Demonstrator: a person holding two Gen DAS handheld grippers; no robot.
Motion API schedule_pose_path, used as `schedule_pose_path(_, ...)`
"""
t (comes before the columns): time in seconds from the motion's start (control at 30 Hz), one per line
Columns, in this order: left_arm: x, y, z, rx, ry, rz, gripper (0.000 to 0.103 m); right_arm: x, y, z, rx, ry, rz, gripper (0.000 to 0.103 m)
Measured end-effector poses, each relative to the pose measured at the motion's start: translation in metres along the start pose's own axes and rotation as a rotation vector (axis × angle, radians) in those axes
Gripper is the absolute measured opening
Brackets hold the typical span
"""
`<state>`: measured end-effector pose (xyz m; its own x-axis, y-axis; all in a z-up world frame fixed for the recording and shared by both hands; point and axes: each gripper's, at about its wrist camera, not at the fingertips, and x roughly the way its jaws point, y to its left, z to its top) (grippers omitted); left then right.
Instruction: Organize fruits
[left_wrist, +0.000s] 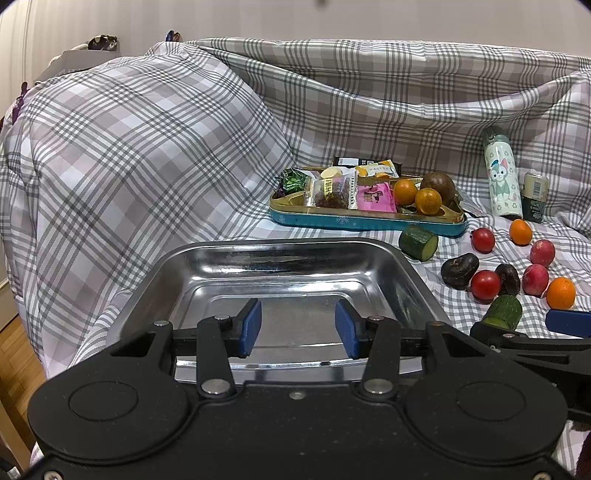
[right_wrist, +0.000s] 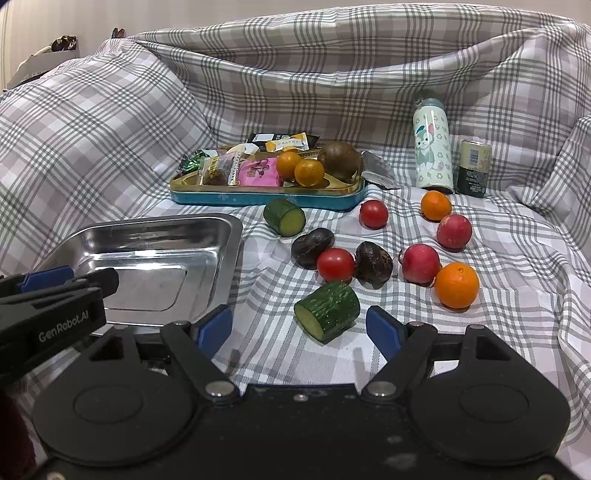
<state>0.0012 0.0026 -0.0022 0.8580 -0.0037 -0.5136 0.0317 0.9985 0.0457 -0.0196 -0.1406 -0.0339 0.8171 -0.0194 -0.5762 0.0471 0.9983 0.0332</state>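
Our right claw (right_wrist: 299, 328) nearest, blue pads apart, nothing gripped; cucumber piece (right_wrist: 327, 309) just ahead between them, on checked sheet (right_wrist: 517, 295). Our left claw (left_wrist: 298, 328) parted too, hovering over steel tray (left_wrist: 288, 258), which we see bare. Beyond cucumber: tomato (right_wrist: 335, 264) touching two dark fruits (right_wrist: 312, 246), radishes (right_wrist: 421, 263), orange (right_wrist: 456, 285). Farther: second cucumber piece (right_wrist: 284, 217), then teal snack tin (right_wrist: 266, 197) holding two oranges. Bottle (right_wrist: 433, 147) farthest.

A cut cucumber piece (right_wrist: 327, 309) lies on its side between the right gripper's (right_wrist: 301, 328) spread fingers (right_wrist: 384, 329), just beyond their tips. Past it sit tomatoes (right_wrist: 335, 264), dark avocados (right_wrist: 373, 263), oranges (right_wrist: 456, 285). The empty steel tray (left_wrist: 207, 280) lies under the left fingers (left_wrist: 251, 326).
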Motion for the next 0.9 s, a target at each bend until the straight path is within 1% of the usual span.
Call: schedule_pose_path(0.9,0.0001,0.0001,0.0005,-0.001,0.002,0.000,0.054,0.0003,0.0000,-0.0004,-0.001,0.003,0.000,0.082)
